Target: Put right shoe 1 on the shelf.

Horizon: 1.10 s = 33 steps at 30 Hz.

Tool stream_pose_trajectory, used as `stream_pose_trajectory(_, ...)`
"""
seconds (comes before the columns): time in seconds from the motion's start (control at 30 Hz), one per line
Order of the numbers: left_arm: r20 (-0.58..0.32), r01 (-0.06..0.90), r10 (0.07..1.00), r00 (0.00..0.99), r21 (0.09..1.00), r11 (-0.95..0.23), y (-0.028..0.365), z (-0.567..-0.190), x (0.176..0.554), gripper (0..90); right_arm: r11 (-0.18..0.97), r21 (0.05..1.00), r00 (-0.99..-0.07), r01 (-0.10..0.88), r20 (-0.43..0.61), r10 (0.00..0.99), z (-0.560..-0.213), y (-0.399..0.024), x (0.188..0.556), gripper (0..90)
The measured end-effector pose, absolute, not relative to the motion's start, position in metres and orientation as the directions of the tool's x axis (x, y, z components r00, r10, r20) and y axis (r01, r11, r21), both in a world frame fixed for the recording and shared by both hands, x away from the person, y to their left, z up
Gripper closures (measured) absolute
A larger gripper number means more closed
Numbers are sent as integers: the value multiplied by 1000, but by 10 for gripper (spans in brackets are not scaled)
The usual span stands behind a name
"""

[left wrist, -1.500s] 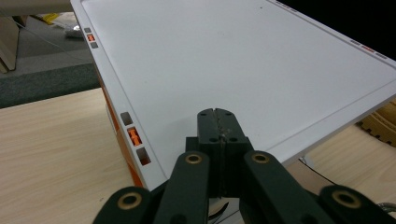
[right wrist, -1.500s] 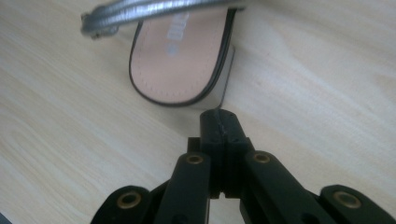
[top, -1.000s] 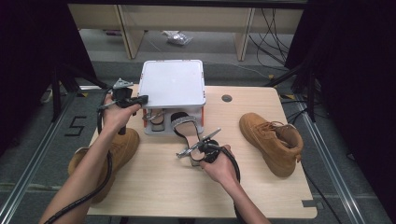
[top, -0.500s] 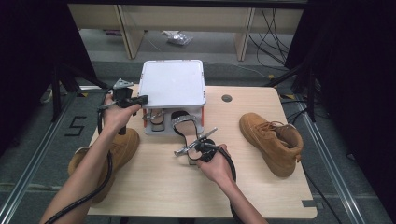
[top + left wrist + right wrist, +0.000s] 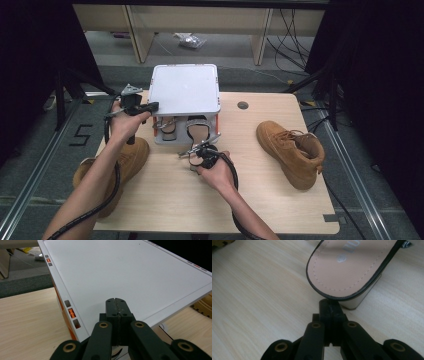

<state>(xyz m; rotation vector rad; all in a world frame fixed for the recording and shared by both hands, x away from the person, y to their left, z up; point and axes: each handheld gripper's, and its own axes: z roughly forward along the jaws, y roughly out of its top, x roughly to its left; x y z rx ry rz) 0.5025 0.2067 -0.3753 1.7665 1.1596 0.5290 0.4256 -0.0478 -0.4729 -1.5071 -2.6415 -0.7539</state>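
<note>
Pale wood-grain table [image 5: 165, 200] carries everything. At its middle, the right gripper [image 5: 329, 305], jaws pressed together on nothing, has its tips right at the rounded heel of a sandal [image 5: 348, 267] with a tan stitched insole, black edging and a blocky heel; its toe end lies under the rack. The left gripper [image 5: 117, 305], jaws likewise closed and empty, rests over the smooth white top of a small shoe rack [image 5: 184, 90]. Tan suede boots [image 5: 290, 150] flank the rack, well apart.
</note>
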Motion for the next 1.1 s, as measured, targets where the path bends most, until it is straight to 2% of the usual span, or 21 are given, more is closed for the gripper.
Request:
stream_pose_trajectory(0.23, -131, 479, 878, 460, 870, -121, 207, -376, 502, 896, 390, 402, -501, 829, 221, 837, -471, -42, 429, 900)
stream_pose_trajectory(0.3, -132, 478, 878, 459, 870, -119, 206, -376, 502, 896, 406, 434, -527, 804, 204, 825, -470, -43, 431, 900)
stream_pose_trajectory(0.33, -129, 479, 878, 461, 869, -123, 206, -375, 502, 896, 380, 412, -495, 828, 221, 841, -467, -42, 430, 900)
stream_pose_trajectory(0.4, -132, 479, 878, 460, 870, -120, 207, -376, 502, 896, 414, 479, -539, 774, 157, 827, -467, -45, 437, 900)
stream_pose_trajectory(0.47, -133, 479, 878, 459, 870, -118, 207, -376, 502, 896, 403, 499, -532, 767, 144, 834, -464, -44, 440, 900)
stream_pose_trajectory(0.67, -132, 478, 878, 461, 870, -119, 207, -376, 502, 896, 421, 510, -537, 750, 98, 838, -458, -45, 447, 897)
stream_pose_trajectory(0.77, -133, 477, 878, 460, 871, -118, 206, -376, 502, 896, 373, 525, -501, 765, 122, 857, -455, -43, 450, 896)
stream_pose_trajectory(1.1, -136, 475, 875, 464, 873, -116, 207, -376, 503, 896, 353, 558, -478, 751, 91, 874, -451, -45, 460, 899)
